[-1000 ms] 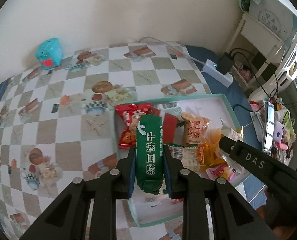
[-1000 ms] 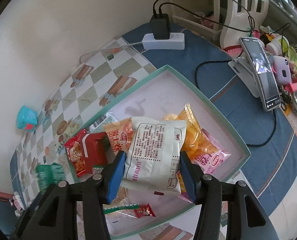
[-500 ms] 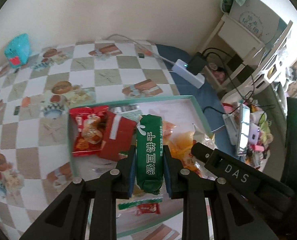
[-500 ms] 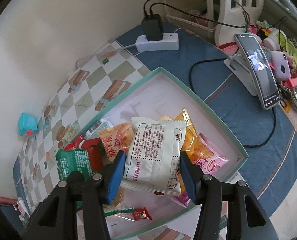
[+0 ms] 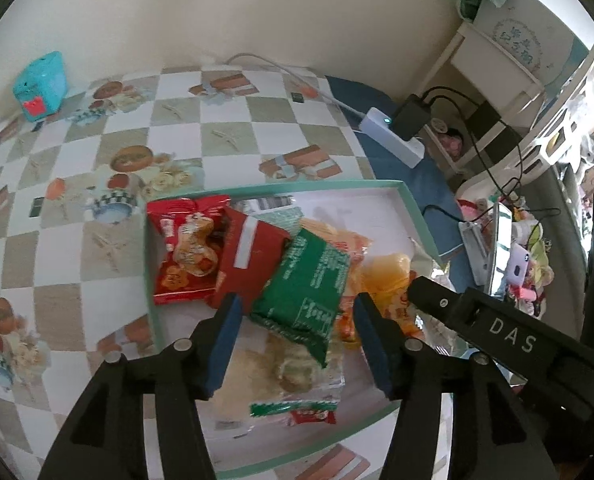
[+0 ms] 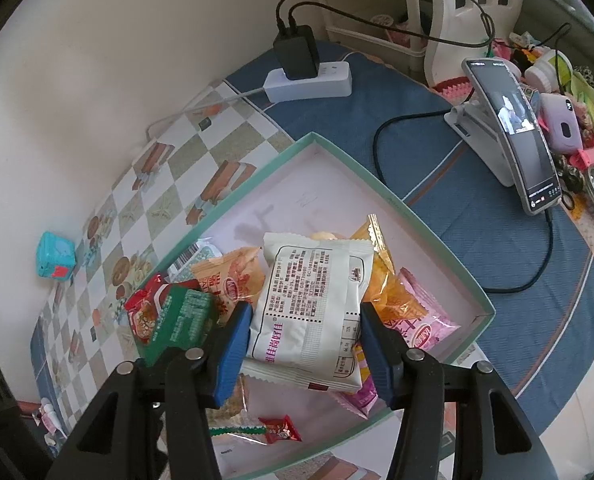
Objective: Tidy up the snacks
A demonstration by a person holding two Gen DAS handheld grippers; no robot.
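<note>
One teal-rimmed shallow box [image 6: 393, 204] on the checkered tablecloth [image 5: 225, 120], holding a heap of snack packets: one green biscuit packet [image 5: 305, 288], two red ones [image 5: 185, 248], one orange, one pink [image 6: 425, 320], one clear bag nearest. Left gripper [image 5: 297, 344] opening, blue pads clear of the green biscuit packet lying tilted between them. Right gripper [image 6: 305, 352] clamped on one white packet [image 6: 313, 308], raised over the box. Farther off, one power strip [image 6: 309, 80], one phone on a stand [image 6: 525, 152].
</note>
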